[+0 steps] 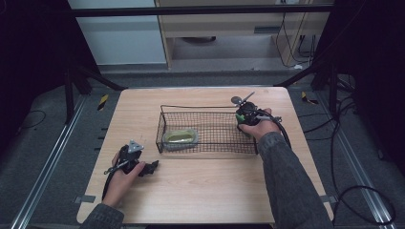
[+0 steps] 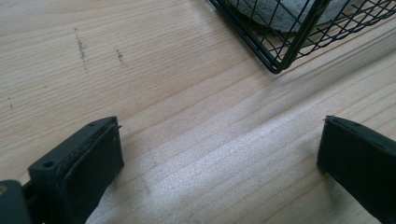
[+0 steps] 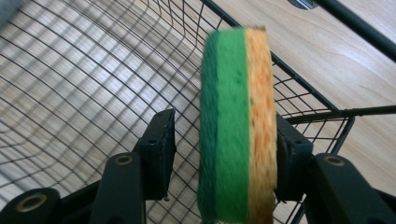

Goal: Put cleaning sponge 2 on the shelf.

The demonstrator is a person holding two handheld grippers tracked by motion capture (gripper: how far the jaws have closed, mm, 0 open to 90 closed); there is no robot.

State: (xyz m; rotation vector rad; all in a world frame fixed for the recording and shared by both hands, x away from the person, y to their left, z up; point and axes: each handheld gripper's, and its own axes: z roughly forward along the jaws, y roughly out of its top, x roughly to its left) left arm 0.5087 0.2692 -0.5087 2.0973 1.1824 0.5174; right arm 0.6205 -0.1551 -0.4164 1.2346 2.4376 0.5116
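Holding one sponge (image 3: 236, 126) loosely over one wire basket (image 1: 208, 109), the right claw (image 3: 224, 140) gapes; left claw (image 2: 219, 163) wide.

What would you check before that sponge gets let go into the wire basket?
1. Sponge between the right tool's jaws: ok, though one jaw stands slightly off it.
2. Sponge over the wire basket, inside its rim: ok.
3. Mesh floor under the sponge bare: ok.
4. Bowl-like item at the basket's far end, apart from the drop spot: ok.
5. Left tool open, resting on the table outside the basket: ok.
6. Height above the mesh: cannot tell.
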